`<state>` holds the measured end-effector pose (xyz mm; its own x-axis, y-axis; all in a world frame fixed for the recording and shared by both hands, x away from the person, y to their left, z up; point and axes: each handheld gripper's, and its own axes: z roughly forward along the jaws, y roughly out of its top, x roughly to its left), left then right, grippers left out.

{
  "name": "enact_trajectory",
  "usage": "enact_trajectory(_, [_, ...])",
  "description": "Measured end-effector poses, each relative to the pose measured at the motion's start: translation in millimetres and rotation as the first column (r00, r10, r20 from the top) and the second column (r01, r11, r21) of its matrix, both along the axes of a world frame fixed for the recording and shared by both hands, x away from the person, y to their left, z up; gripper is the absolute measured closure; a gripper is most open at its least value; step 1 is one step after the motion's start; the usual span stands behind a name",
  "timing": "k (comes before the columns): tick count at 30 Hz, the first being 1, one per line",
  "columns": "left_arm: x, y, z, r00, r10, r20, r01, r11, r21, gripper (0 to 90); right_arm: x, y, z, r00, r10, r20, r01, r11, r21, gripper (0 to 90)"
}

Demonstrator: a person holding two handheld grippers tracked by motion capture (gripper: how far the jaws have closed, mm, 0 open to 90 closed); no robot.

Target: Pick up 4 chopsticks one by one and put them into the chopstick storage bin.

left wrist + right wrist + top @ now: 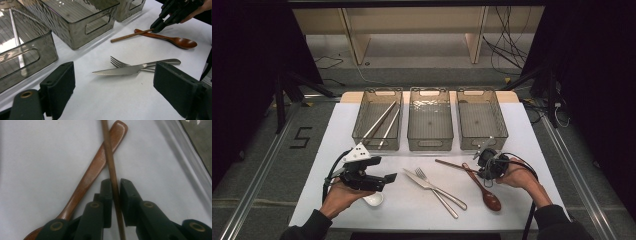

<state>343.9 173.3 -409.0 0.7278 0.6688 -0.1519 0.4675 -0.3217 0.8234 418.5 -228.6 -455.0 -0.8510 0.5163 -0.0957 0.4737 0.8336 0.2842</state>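
A thin wooden chopstick (107, 142) lies on the white table, crossing the handle of a brown wooden spoon (95, 167). My right gripper (114, 182) is shut on that chopstick, its pads pressing both sides of the stick low over the table. In the high view this gripper (482, 171) sits at the right, over the chopstick (452, 165) and the spoon (486, 192). My left gripper (389, 180) hovers open at the left with nothing between its fingers. From the left gripper view (113, 82), the knife (120, 70) and fork (117, 62) lie just ahead.
Three clear bins stand in a row at the back: the left bin (377, 91) holds two silver chopsticks (384, 122); the middle bin (430, 145) and right bin (482, 142) look bare. A white spoon (374, 199) lies under my left hand.
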Motion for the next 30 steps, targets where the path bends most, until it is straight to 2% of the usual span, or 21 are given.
enact_trajectory(2, [0.0,-0.3,-0.1,1.0000,-0.007,0.000,0.007,1.0000,-0.004,17.1,-0.6,0.5,-0.3,0.9997,0.022,-0.003,-0.022,1.000,-0.002,84.5])
enact_trajectory(9, [-0.7,-1.0,-0.3,0.9999,-0.013,0.006,0.013,0.9999,0.004,17.1,-3.1,1.7,2.4,0.9991,0.042,0.007,-0.042,0.999,-0.007,85.7])
enact_trajectory(14, [-0.1,0.2,-0.6,0.9998,-0.020,0.002,0.020,0.9998,0.005,17.1,-6.8,2.0,13.2,0.9975,0.068,0.021,-0.068,0.997,0.042,85.9])
enact_trajectory(19, [0.0,-0.7,-1.8,0.9998,-0.019,0.004,0.019,0.9997,0.013,17.1,-12.7,8.1,20.9,0.9952,0.092,0.032,-0.094,0.994,0.056,86.0])
enact_trajectory(27, [-0.6,-3.1,-3.2,0.9996,-0.029,0.007,0.029,0.9991,0.031,16.9,-26.6,24.2,34.6,0.9849,0.157,0.073,-0.163,0.984,0.079,86.1])
enact_trajectory(30, [-0.4,-3.7,-3.4,0.9993,-0.037,0.004,0.037,0.9985,0.041,16.8,-33.1,30.7,39.9,0.9788,0.185,0.088,-0.193,0.976,0.097,86.1])
